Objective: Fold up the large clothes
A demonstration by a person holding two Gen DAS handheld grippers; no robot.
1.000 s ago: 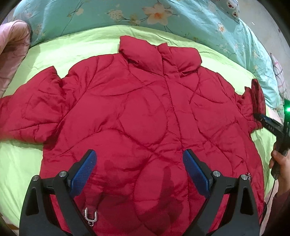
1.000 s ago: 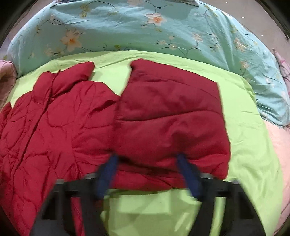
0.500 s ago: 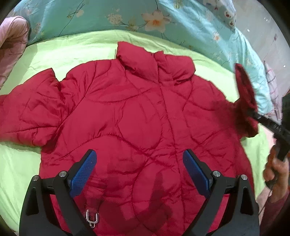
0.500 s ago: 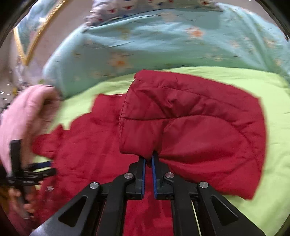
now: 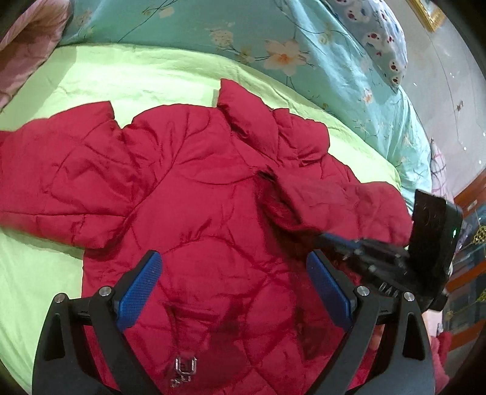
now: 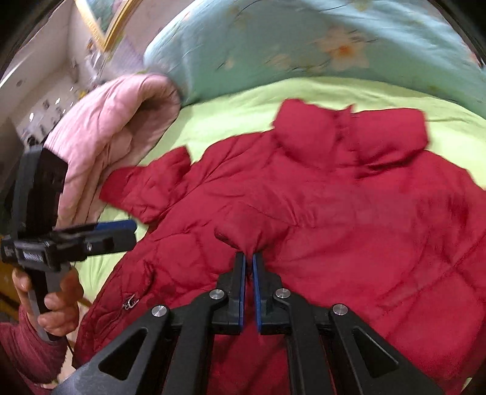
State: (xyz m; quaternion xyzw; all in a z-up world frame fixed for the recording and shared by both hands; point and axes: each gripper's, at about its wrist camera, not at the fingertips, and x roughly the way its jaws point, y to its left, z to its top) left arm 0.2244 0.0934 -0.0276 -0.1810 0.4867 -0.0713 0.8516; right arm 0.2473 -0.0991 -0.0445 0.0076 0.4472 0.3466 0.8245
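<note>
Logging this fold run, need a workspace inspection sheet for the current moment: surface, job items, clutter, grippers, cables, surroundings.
Surface: green sheet over a bed.
Job's things: red jacket lies spread out, collar toward the far side; one sleeve is folded in over the body, the other sleeve lies out flat.
Clutter: pink quilted garment bunched at the sheet's edge; floral teal duvet along the far side.
Grippers: left gripper open above the jacket's lower part; right gripper shut on the folded sleeve's cuff.
Cables: nothing seen.
Surroundings: gold picture frame on the wall; the rest blurred.
</note>
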